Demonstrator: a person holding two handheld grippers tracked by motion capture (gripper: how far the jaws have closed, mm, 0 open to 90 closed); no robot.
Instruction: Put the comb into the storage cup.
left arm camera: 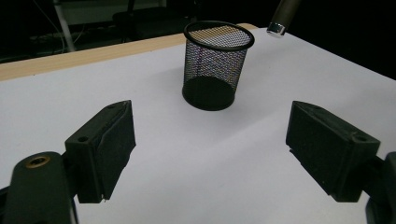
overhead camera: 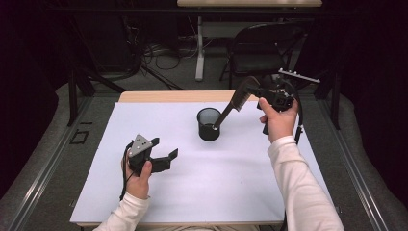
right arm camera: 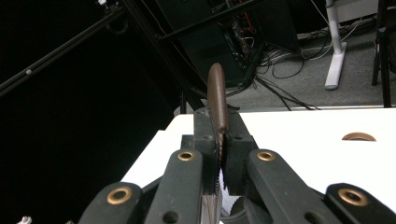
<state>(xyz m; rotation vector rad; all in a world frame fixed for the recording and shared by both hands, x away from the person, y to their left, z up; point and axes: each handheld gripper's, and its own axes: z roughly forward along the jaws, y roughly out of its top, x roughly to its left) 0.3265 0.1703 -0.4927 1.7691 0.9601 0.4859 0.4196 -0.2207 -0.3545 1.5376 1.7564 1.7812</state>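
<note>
We saw right claw [overhead camera: 239,98] clamped on brown comb [overhead camera: 226,113], its tip at mesh cup [overhead camera: 209,124] rim, table [overhead camera: 192,192] centre. We advised straight, slow motion. Left claw [overhead camera: 163,156] wide open, empty, 7 o'clock of cup.

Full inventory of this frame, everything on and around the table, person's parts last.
Mesh cup: 1, black, upright mid-table on the white sheet.
Comb: 1, brown, tilted, clamped in the right hand-held gripper, lower tip at the cup's mouth.
White sheet: 1, covers the tabletop.
Table: 1, wood edge shows at the far side.
Folding chair: 1, black, behind the table.
Cables: several, dark, on the floor beyond.
Left hand-held gripper: 1, black, open, nothing between its jaws, low over the sheet.
Right hand-held gripper: 1, black, raised right of the cup.
Sleeves: 2, white.
</note>
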